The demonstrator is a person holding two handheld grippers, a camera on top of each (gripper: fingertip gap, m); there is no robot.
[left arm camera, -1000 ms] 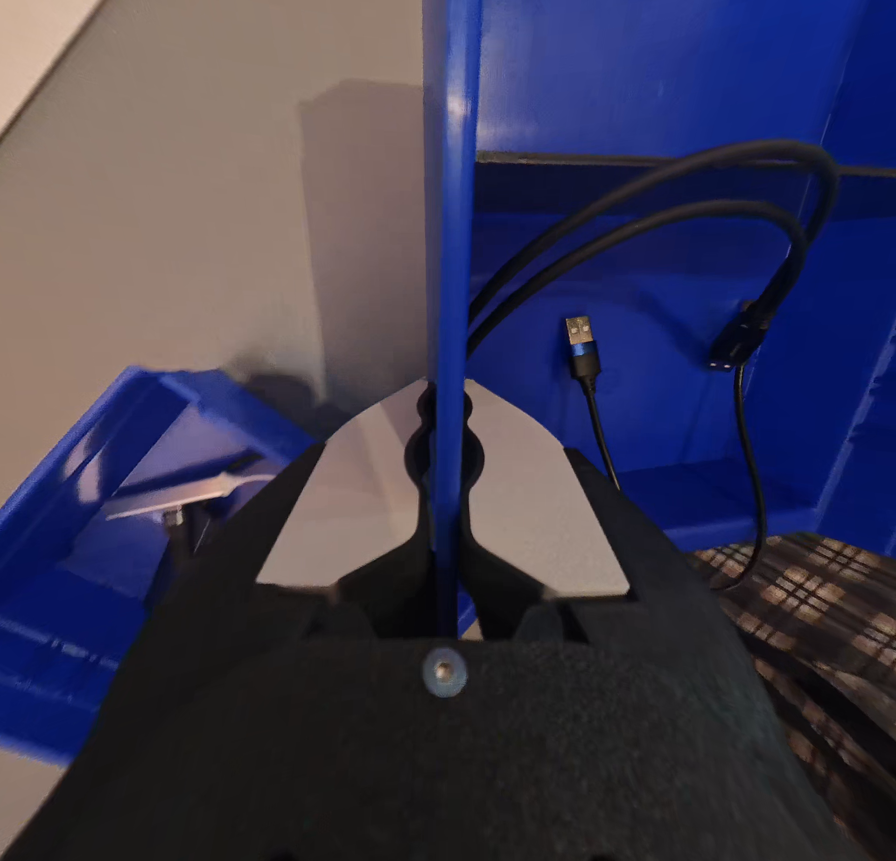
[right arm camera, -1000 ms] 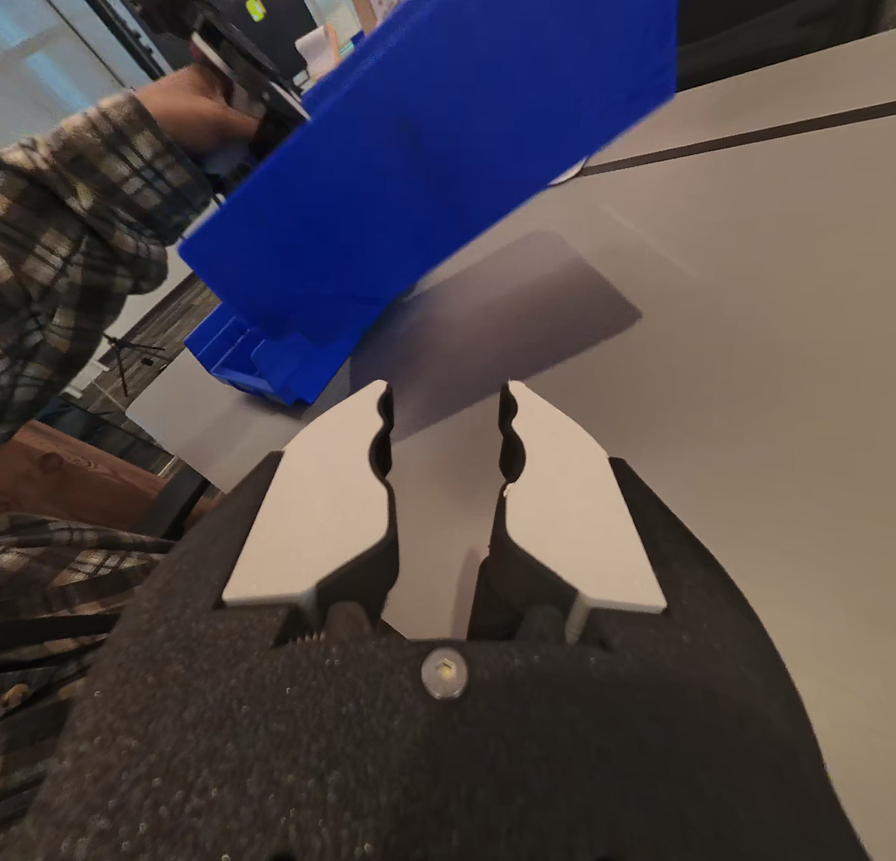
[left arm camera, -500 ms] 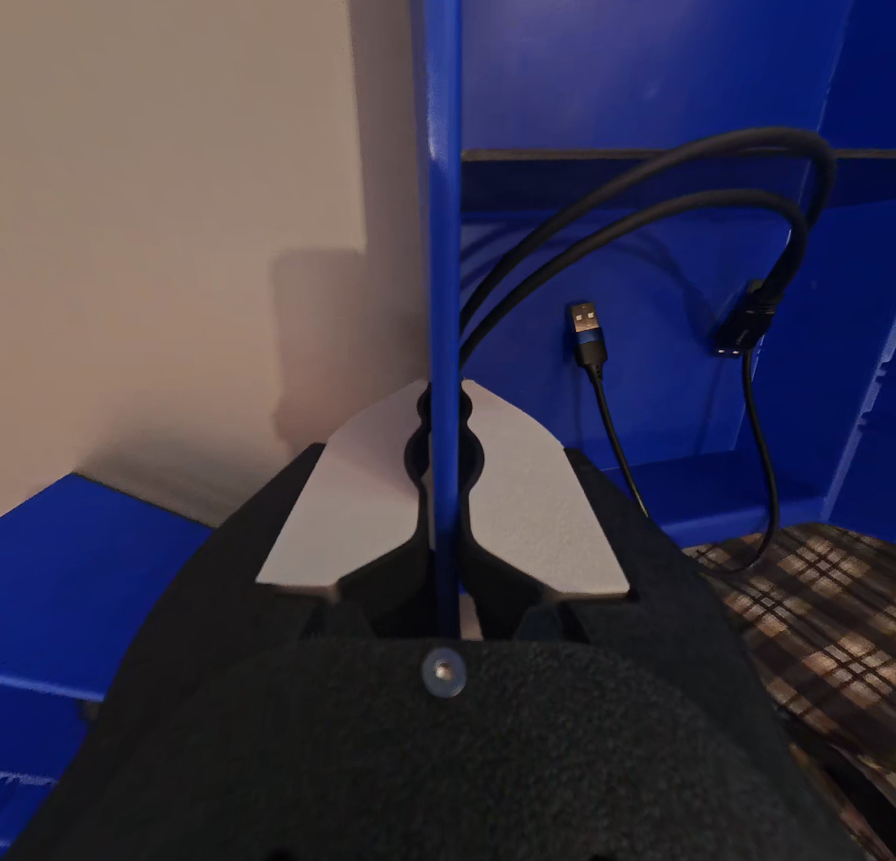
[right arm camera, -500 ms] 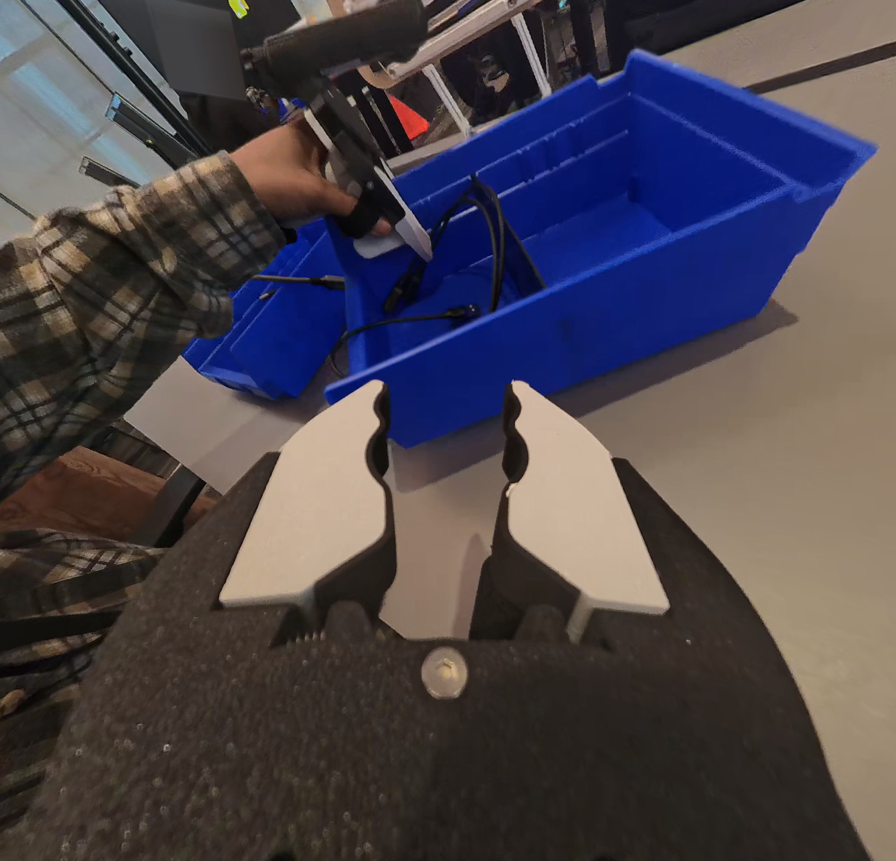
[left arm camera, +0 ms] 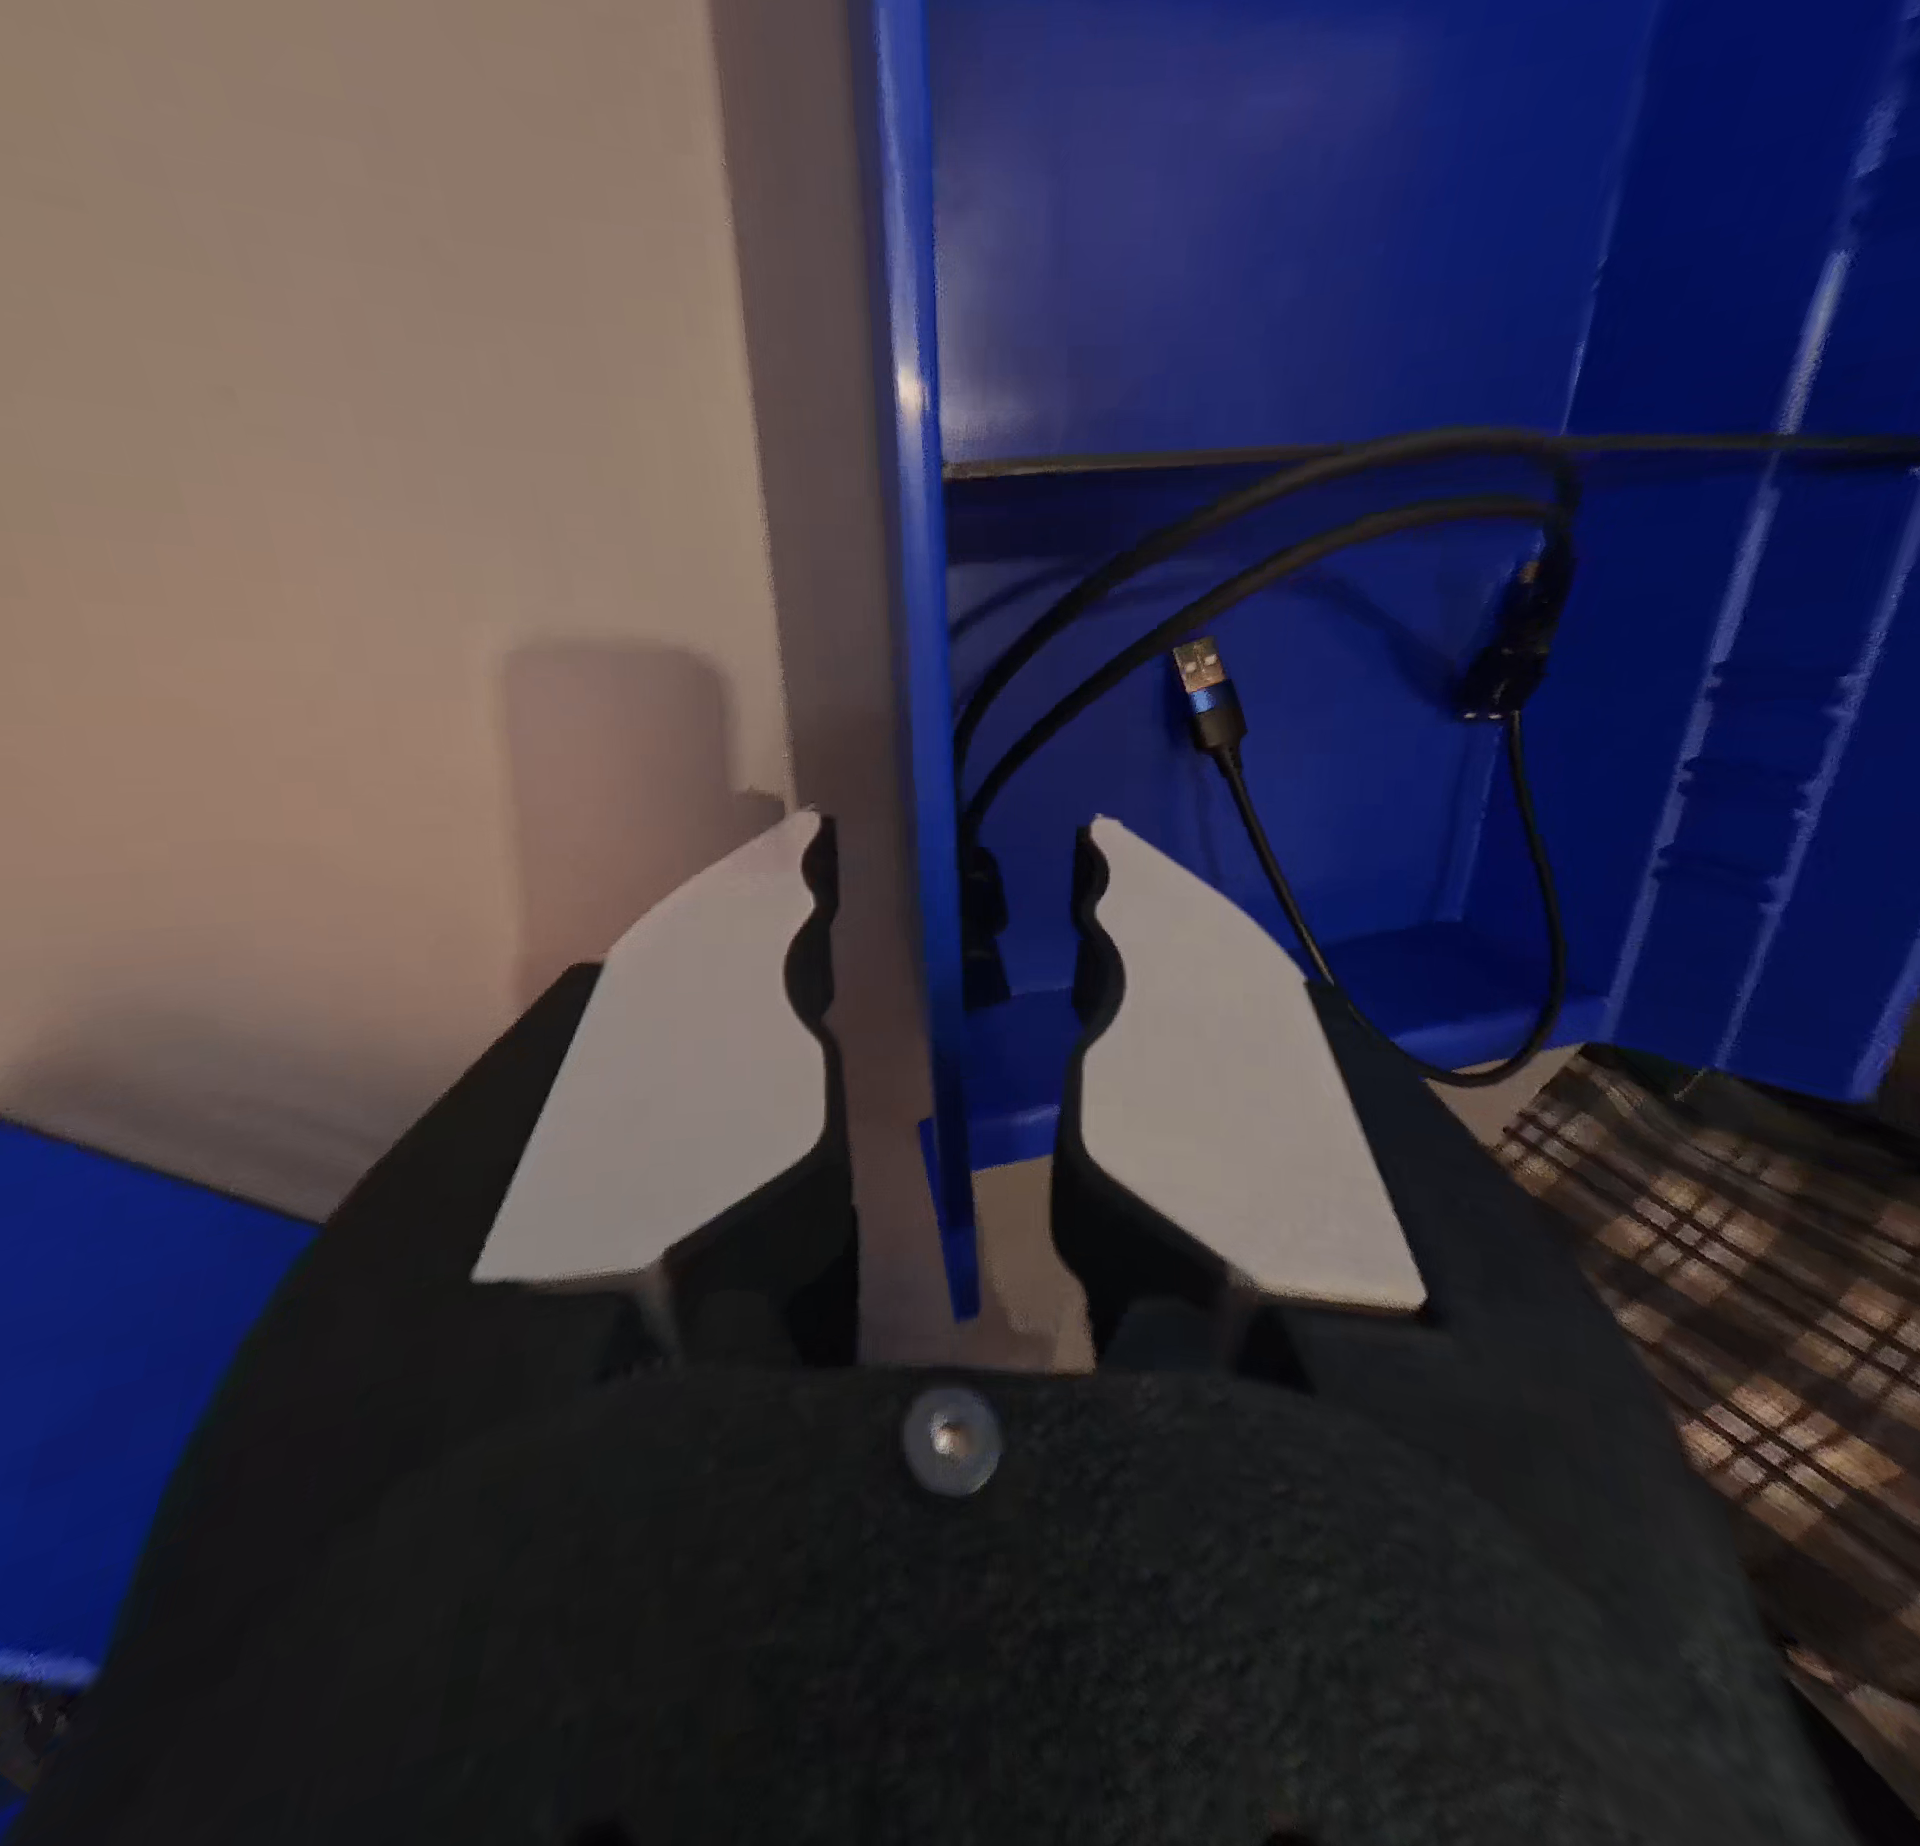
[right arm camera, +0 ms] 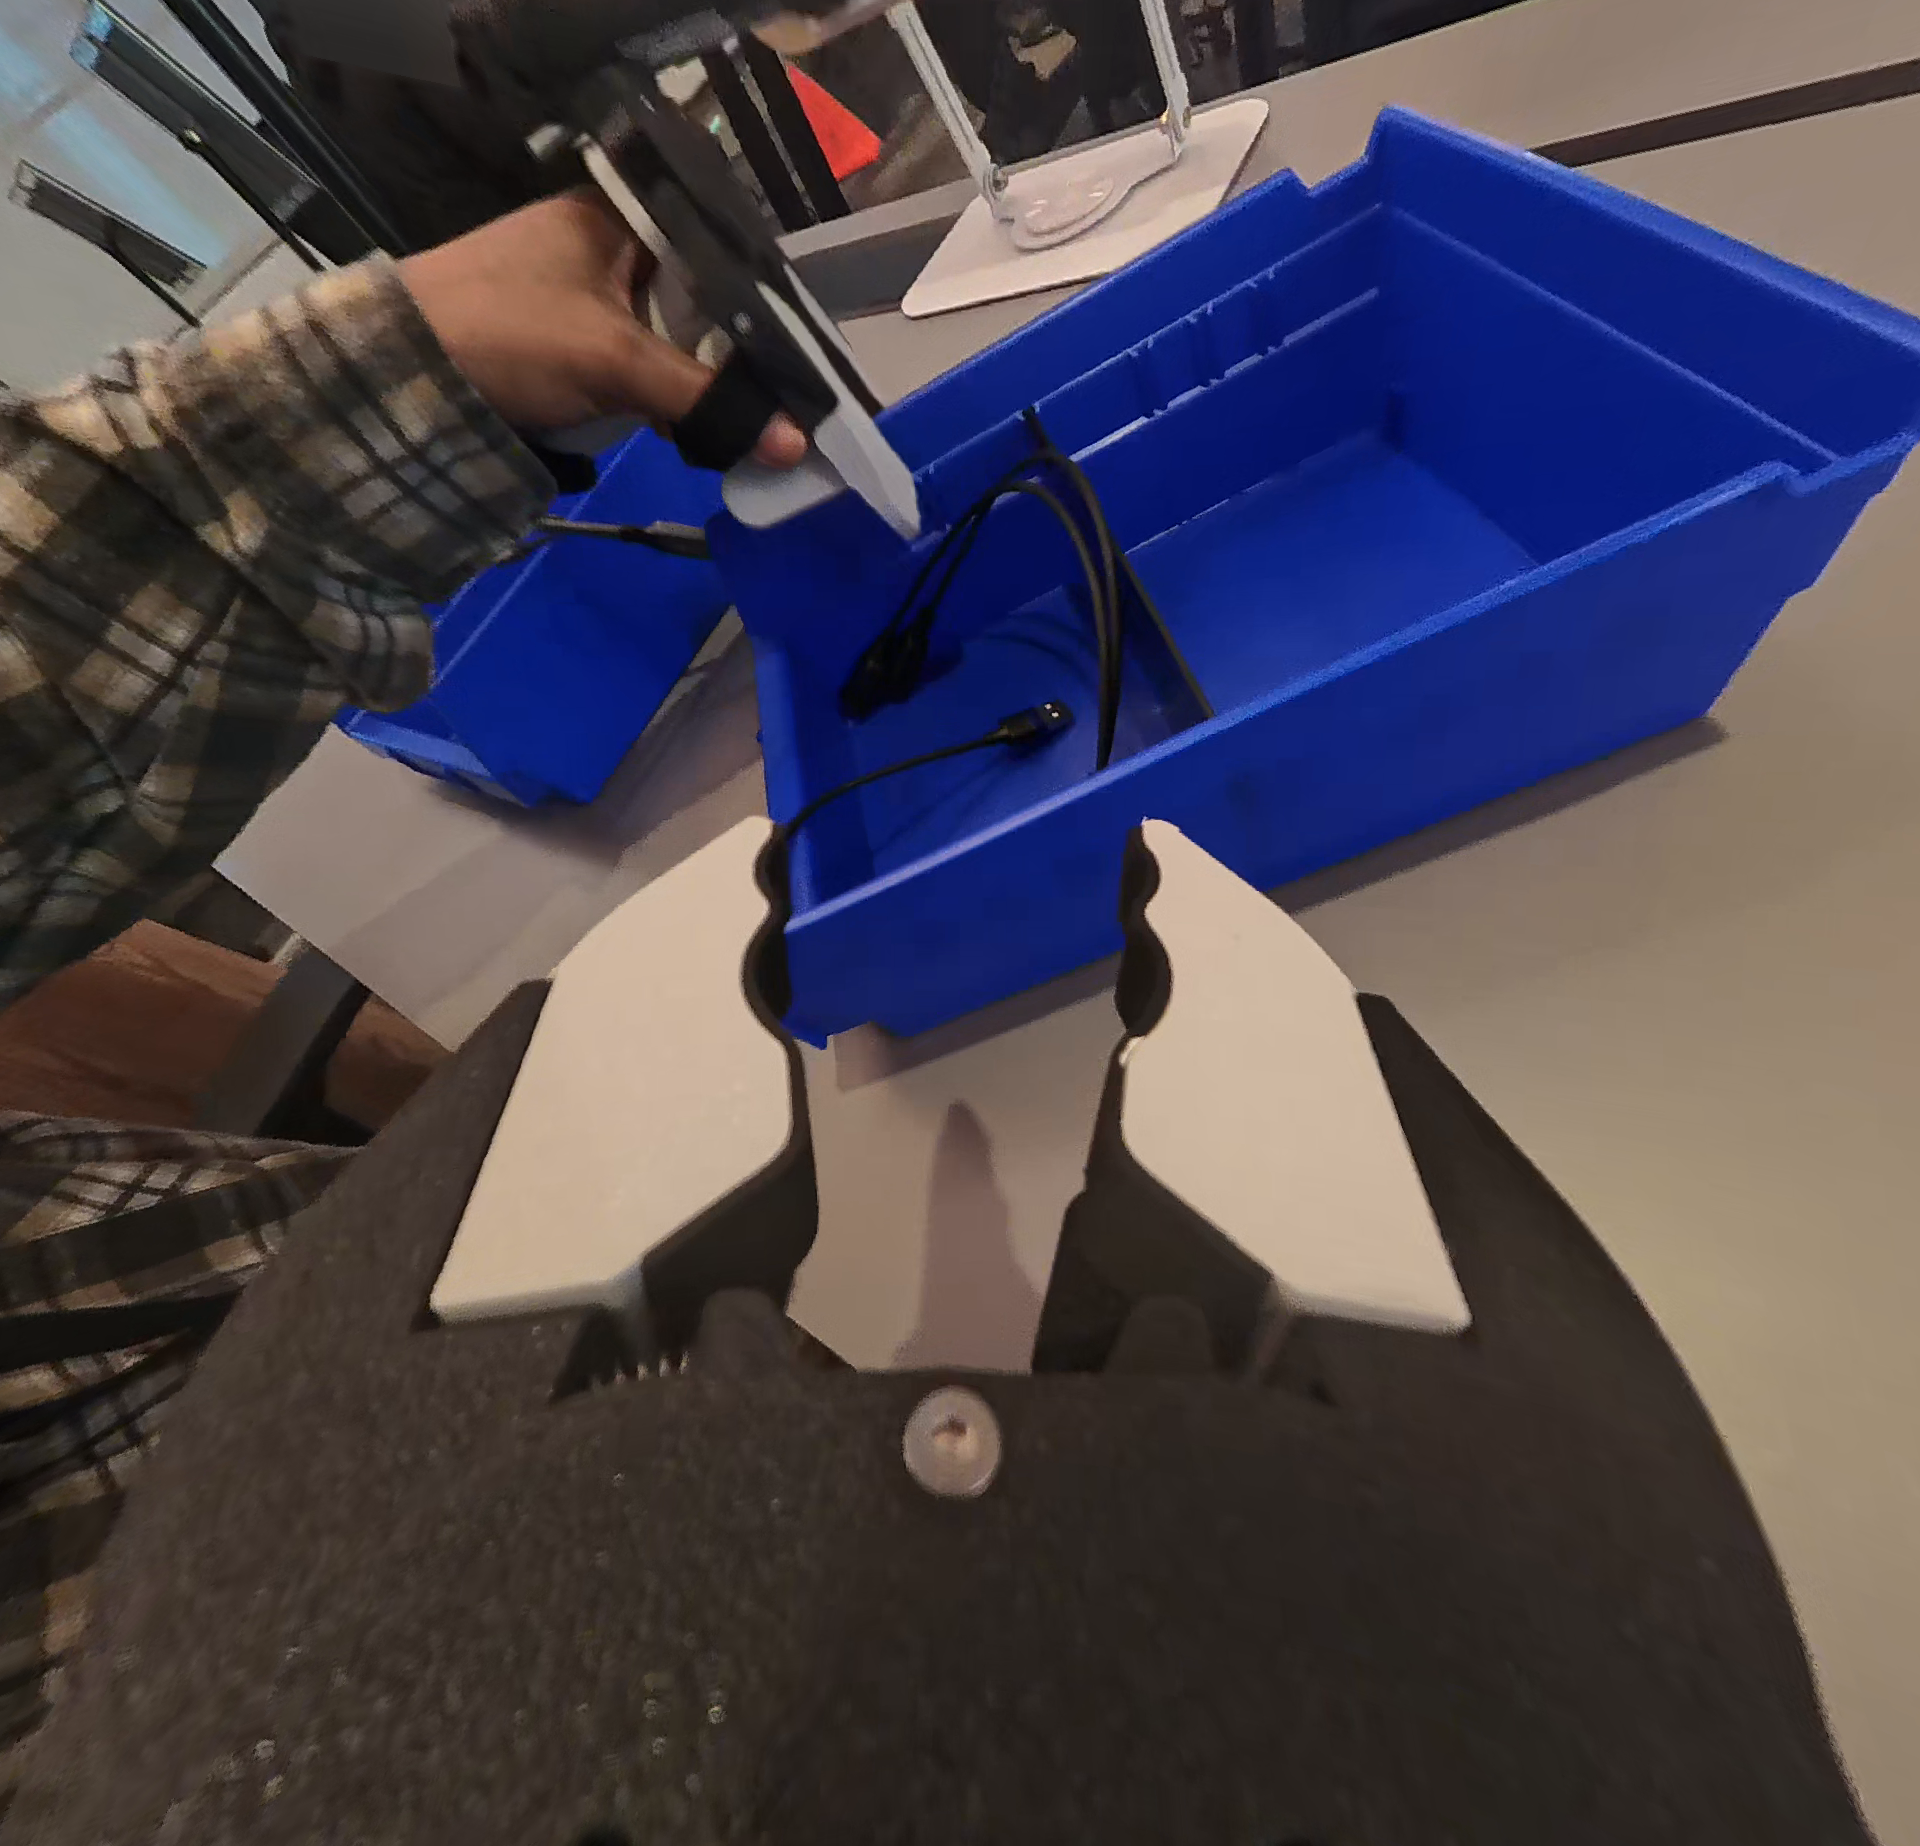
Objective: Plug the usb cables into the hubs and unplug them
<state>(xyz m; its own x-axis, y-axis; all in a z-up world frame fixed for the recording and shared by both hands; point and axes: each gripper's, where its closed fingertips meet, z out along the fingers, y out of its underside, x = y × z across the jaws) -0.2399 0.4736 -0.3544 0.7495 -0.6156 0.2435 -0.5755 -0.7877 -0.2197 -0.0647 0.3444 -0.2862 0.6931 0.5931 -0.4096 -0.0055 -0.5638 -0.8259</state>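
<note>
Bin (right arm camera: 1351, 778) sits flat on the table (right arm camera: 1558, 1121). Our left gripper (left arm camera: 951, 861) is parted, straddling the bin's side wall (left arm camera: 904, 549) without gripping it. Right gripper (right arm camera: 951, 882) is spread wide and empty, hovering just short of the bin's near wall.

Cables are inside the bin at its near end: one loose USB plug (left arm camera: 1205, 695) with its thin lead trailing over the rim, plus two thicker cables (left arm camera: 1247, 539) looping to a dark block (left arm camera: 1507, 653), probably the hub, too dark to tell what's seated.

Progress: we judge plugging hasn't started. At least the loose plug is out. All plug/unplug cycles left.
</note>
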